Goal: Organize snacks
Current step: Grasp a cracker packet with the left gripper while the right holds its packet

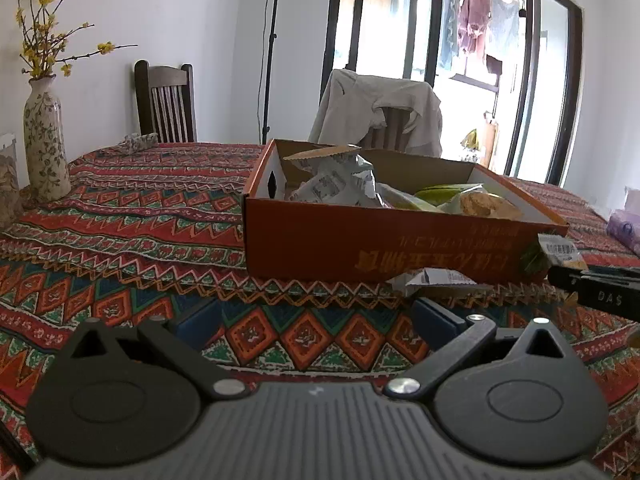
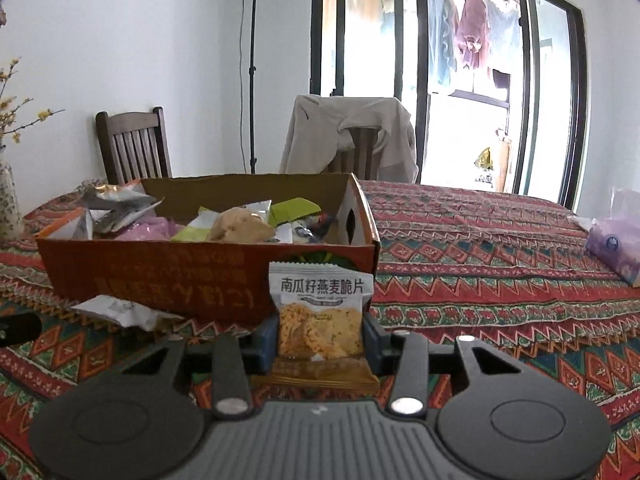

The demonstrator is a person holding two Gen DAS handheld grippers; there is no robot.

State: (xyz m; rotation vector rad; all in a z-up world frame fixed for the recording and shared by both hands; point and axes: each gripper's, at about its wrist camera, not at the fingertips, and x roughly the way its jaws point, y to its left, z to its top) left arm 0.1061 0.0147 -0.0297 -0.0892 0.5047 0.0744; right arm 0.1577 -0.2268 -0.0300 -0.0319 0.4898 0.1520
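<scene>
In the left wrist view, the left hand-held gripper (image 1: pixel 316 316) is seen with its two blue pads set wide apart and nothing between them, above the patterned cloth of the worktop (image 1: pixel 120 216). One orange cardboard box (image 1: pixel 384 248) stands on the worktop just ahead, and several snack packets are piled inside it, among them one crumpled silver packet (image 1: pixel 340 180) and one green packet (image 1: pixel 440 194). One flat white packet (image 1: pixel 436 278) lies on the cloth against the box's front wall. One floral vase (image 1: pixel 44 144) with yellow blossoms is seen at the left, and two chairs stand beyond the worktop, one draped with a pale garment (image 1: pixel 380 108). In the right wrist view, the right hand-held gripper (image 2: pixel 320 338) is closed narrowly on one oat crisp packet (image 2: pixel 320 316), which is held upright between the two pads, just in front of the box's near right corner. One purple tissue pack (image 2: pixel 612 248) lies at the right edge of the worktop.
</scene>
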